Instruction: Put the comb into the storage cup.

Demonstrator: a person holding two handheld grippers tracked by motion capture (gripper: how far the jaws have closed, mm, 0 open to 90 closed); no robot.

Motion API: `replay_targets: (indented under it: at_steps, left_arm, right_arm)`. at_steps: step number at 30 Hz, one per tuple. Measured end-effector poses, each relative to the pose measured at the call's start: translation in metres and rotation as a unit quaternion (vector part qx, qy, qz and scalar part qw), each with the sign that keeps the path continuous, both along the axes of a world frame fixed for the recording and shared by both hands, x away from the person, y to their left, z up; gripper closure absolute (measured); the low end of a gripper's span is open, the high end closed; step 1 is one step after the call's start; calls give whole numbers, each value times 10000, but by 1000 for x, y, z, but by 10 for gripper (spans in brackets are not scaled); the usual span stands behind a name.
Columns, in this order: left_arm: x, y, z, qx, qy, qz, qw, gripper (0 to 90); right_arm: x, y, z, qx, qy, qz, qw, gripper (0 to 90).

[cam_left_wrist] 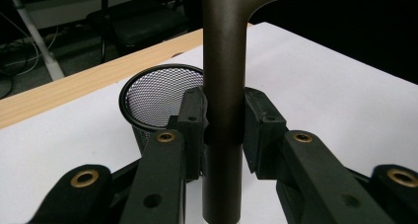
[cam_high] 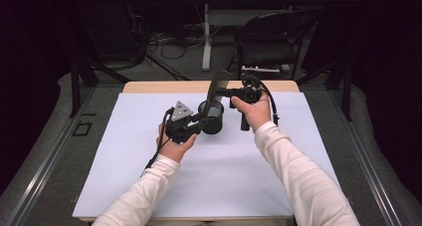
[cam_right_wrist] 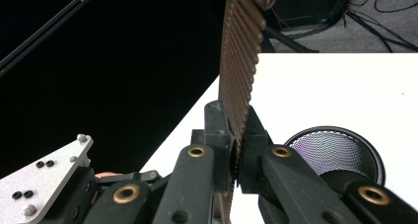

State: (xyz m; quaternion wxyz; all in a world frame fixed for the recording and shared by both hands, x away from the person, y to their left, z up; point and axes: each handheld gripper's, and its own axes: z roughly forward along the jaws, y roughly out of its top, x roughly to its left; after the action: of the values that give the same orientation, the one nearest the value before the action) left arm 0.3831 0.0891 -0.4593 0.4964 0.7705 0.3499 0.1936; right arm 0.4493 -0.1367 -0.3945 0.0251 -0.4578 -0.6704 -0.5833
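Observation:
A dark bronze comb (cam_high: 217,86) is held tilted just above a black mesh cup (cam_high: 211,117) that stands upright on the white mat (cam_high: 149,161). My left gripper (cam_high: 201,118) comes in from the cup's left. It is shut on the comb's smooth handle (cam_left_wrist: 223,86), with a pad pressing on each side (cam_left_wrist: 224,120), and the cup (cam_left_wrist: 153,95) stands just behind. My right gripper (cam_high: 224,92) reaches in from the right and is shut on the toothed blade (cam_right_wrist: 241,61), pinching it flat (cam_right_wrist: 235,140). The cup's open mouth (cam_right_wrist: 335,152) lies below and to the right of it.
The left gripper's grey plate (cam_right_wrist: 44,179) sits low and to the left. The mat covers a wooden table whose far edge (cam_high: 159,86) shows beyond the mat. Past it stand a folding chair (cam_high: 271,42), a white table leg (cam_high: 206,37) and loose floor cables (cam_high: 169,44).

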Motion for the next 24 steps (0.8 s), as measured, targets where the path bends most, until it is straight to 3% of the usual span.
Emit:
replay_targets:
  at_steps: [14, 24]
  left_arm:
    - [-1, -1, 0, 52, -38, 14, 10000, 687]
    - [1, -1, -1, -62, -58, 11, 10000, 583]
  right_arm:
    - [-1, 3, 0, -6, -90, -15, 10000, 870]
    - [0, 2, -1, -67, -191, -67, 9998, 870]
